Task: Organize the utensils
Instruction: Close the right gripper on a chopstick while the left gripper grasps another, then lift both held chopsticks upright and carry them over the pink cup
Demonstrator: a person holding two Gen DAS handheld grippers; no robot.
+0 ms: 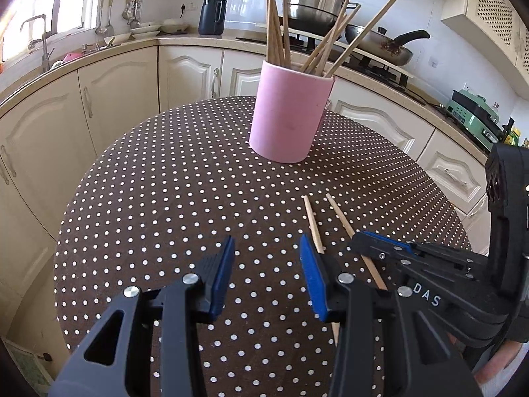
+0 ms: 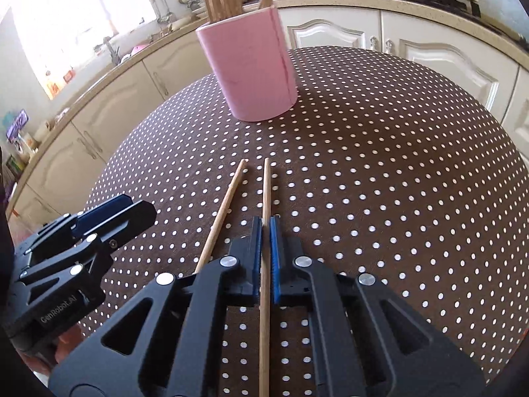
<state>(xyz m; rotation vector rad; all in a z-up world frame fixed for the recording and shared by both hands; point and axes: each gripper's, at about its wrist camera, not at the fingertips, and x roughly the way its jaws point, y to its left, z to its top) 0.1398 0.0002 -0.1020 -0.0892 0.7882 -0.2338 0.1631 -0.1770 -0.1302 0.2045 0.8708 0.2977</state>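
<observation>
Right gripper: jaws clamping one chopstick, which is running back between the blue pads and forward past their tips; body marked "DAS" in the left wrist view. A second chopstick is lying just left of it on the dotted tablecloth. Left gripper: jaws standing apart, gripping nothing; its side is reading "GenRobot.AI", somewhat blurred, in the right wrist view only. Pink holder, straight ahead of both tools, is carrying more chopsticks; only the left wrist view is showing their full length.
</observation>
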